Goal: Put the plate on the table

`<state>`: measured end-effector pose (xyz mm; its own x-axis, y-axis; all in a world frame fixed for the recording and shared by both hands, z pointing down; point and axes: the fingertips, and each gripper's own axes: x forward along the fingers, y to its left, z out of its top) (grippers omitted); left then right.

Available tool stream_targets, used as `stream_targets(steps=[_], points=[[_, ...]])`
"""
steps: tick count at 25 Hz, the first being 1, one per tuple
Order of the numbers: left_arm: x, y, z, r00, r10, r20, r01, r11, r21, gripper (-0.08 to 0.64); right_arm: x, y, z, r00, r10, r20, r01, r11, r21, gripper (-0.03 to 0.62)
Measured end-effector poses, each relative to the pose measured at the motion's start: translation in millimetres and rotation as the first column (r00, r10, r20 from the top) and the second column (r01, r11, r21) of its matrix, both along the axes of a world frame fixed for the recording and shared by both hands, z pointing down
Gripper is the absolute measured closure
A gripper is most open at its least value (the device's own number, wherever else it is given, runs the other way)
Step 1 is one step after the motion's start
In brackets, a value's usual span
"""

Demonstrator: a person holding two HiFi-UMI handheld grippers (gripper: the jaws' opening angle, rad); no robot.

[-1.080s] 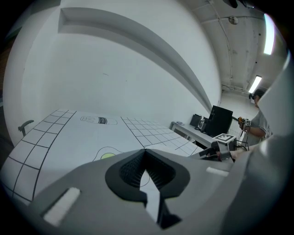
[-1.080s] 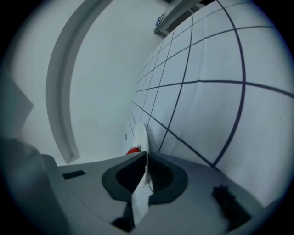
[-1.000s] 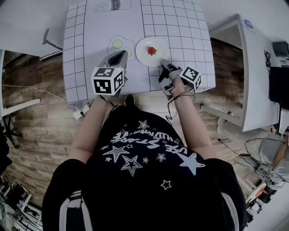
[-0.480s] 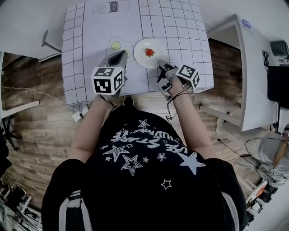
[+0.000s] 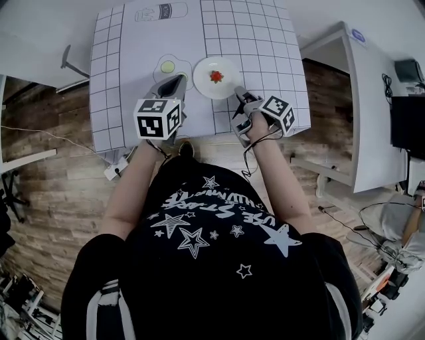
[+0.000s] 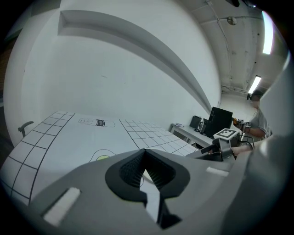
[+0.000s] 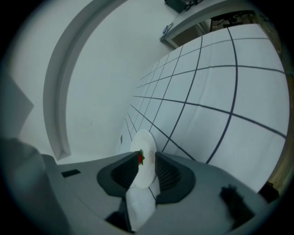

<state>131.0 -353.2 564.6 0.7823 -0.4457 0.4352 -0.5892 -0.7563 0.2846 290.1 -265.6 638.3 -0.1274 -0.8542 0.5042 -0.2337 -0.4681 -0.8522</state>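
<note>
The white plate (image 5: 216, 68) lies flat on the gridded white table sheet (image 5: 133, 40), with a small red strawberry (image 5: 216, 76) on it. My right gripper (image 5: 240, 95) sits just off the plate's near right rim. In the right gripper view the plate (image 7: 143, 137) and the strawberry (image 7: 140, 157) show in the gap ahead of the right gripper (image 7: 146, 155). Its jaws have just been opening and stand apart, with no pad on the plate. My left gripper (image 5: 176, 82) hovers left of the plate. Seen from its own camera, the left gripper (image 6: 145, 150) has its tips together and holds nothing.
A printed fried egg (image 5: 169, 66) lies left of the plate and a printed bottle (image 5: 161, 11) sits at the far end. The table's near edge (image 5: 199, 136) runs just under both grippers, above a wooden floor. A white desk (image 5: 372, 99) stands at the right.
The right gripper's jaws have parted and let go of the plate's rim, and the plate stays lying on the sheet. The left gripper has not moved.
</note>
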Motion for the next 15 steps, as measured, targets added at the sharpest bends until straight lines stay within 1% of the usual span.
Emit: stream_targets(steps=[2,5,7,8,10,13,15], points=[[1,5,-5,1.0,-0.004,-0.004,0.004,1.0,0.01,0.551,3,2,-9,1.0,0.011,-0.005,-0.011,0.999,0.035,0.479],[-1,13,-9,1.0,-0.012,-0.007,0.012,1.0,0.024,0.551,2,2,-23,1.0,-0.009,-0.017,0.011,0.996,0.092,0.479],[-1,21,-13,1.0,-0.017,-0.011,0.018,0.999,0.03,0.551,0,3,-36,0.999,-0.031,-0.038,0.036,0.99,0.134,0.509],[-1,25,-16,1.0,-0.019,-0.013,0.02,0.999,0.033,0.551,-1,4,-43,0.998,-0.039,-0.051,0.047,0.986,0.157,0.528],[-1,35,-21,1.0,-0.022,-0.017,0.023,0.999,0.043,0.551,-1,6,-60,0.996,-0.051,-0.078,0.066,0.977,0.203,0.542],[0,49,-34,0.999,-0.028,-0.023,0.029,0.997,0.068,0.551,-2,11,-88,0.989,-0.075,-0.126,0.106,0.959,0.264,0.558],[0,58,-43,0.999,-0.034,-0.03,0.037,0.996,0.083,0.551,-5,16,-106,0.98,-0.097,-0.174,0.146,0.944,0.295,0.565]])
